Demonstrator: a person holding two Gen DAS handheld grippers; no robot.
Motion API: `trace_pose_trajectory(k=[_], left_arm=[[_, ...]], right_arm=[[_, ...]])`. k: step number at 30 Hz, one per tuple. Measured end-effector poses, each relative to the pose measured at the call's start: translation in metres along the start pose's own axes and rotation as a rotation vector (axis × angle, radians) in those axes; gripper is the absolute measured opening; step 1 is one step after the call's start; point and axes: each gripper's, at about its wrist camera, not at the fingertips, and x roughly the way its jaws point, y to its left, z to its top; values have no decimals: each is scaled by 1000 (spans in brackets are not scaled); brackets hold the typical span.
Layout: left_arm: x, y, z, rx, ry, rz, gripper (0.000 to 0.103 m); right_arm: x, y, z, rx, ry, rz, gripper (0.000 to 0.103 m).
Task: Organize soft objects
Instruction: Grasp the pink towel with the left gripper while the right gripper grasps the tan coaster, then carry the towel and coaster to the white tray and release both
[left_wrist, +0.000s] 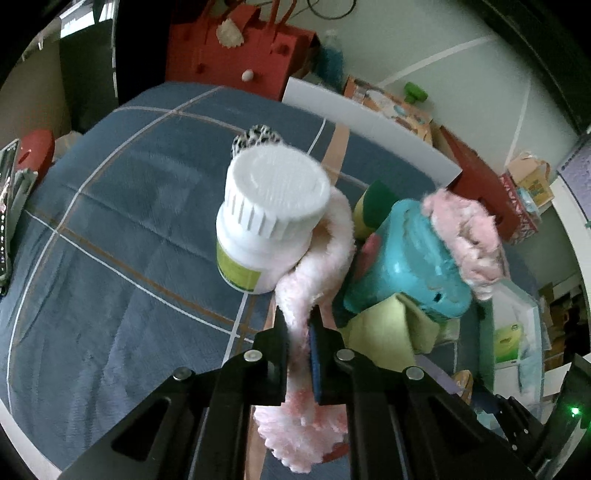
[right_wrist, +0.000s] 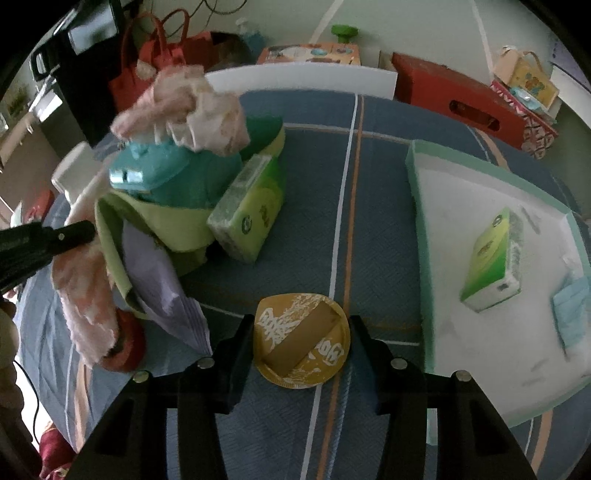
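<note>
Now left gripper (left_wrist: 300, 325) clamped on fluffy pink sock (left_wrist: 306, 295); right gripper (right_wrist: 301, 349) around round gold lid (right_wrist: 301, 341).

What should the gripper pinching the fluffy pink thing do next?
Probably lift it slowly. The left gripper is shut on the fluffy pink sock, which curls against the white-capped plastic bottle on the blue bedspread; a quick tug might tip the bottle.

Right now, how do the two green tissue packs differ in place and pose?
One tissue pack lies on the blue bedcover, leaning against the pile of soft things beside the teal toy. The other tissue pack lies alone inside the white tray, touching nothing else. Both are green, wrapped and untouched by either gripper.
</note>
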Motion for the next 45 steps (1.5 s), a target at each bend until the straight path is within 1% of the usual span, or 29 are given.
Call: trace_pose_trajectory(k=[4,8,15,16,24,27,30,37,45], left_arm=[[-16,-3,1,10,-57,-16,9],[-33,-5,2,14,-117,-30,9],[-67,-8,3,24,-243,-80,9],[-74,-9,3,24,-269,-91,9],[-101,-16,6,32,-397,-134,9],[-111,-18,6,45,-443,-140,9],[-116,-22,6,58,-461,-134,9],[-122,-42,8,101,-468,-144,9],[-128,-88,7,192,-462,-186,9]], right_arm=[[-17,-2,2,15,-65,-1,52],[-31,-5,6,34,-111,3,52],[-43,-10,10,59,-154,-3,52],[-45,-10,11,59,-162,-10,52],[-55,-20,19,79,-224,-53,52],[-61,-25,21,90,-247,-64,52],[-65,-29,23,98,-257,-75,52],[-73,-50,28,146,-278,-99,52],[-85,-106,27,291,-298,-144,52]])
